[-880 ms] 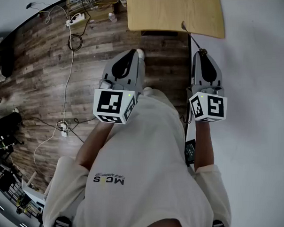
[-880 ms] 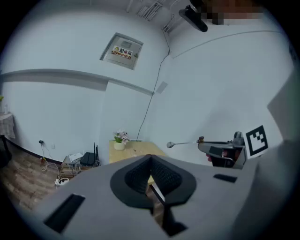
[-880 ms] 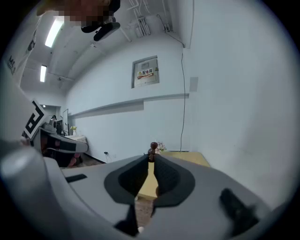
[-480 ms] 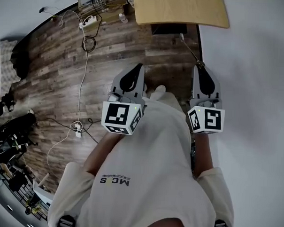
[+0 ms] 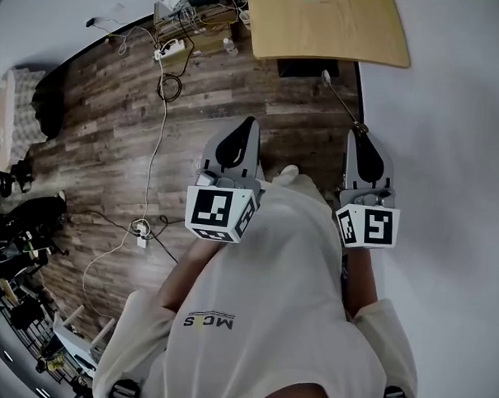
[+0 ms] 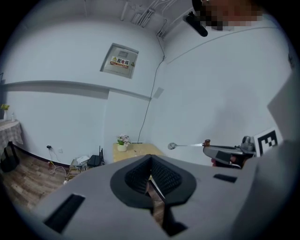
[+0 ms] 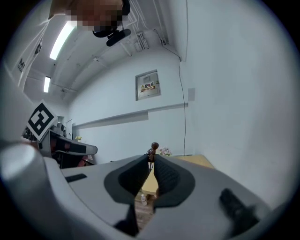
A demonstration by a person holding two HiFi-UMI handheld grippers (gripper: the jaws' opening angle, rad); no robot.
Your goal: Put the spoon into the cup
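Over floor [image 5: 111,147], right gripper [image 5: 358,133], spoon [image 5: 343,101] forward

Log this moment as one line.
right gripper: shut on thin metal spoon | left gripper: shut, empty | light wooden table: ahead

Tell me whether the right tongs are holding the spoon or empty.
Holding it: the right tongs are shut on the spoon, pinching its handle end, with the bowl sticking out ahead.

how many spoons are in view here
1. The spoon is held in the right gripper, pointing out ahead toward the wooden table. Any others may be hidden.
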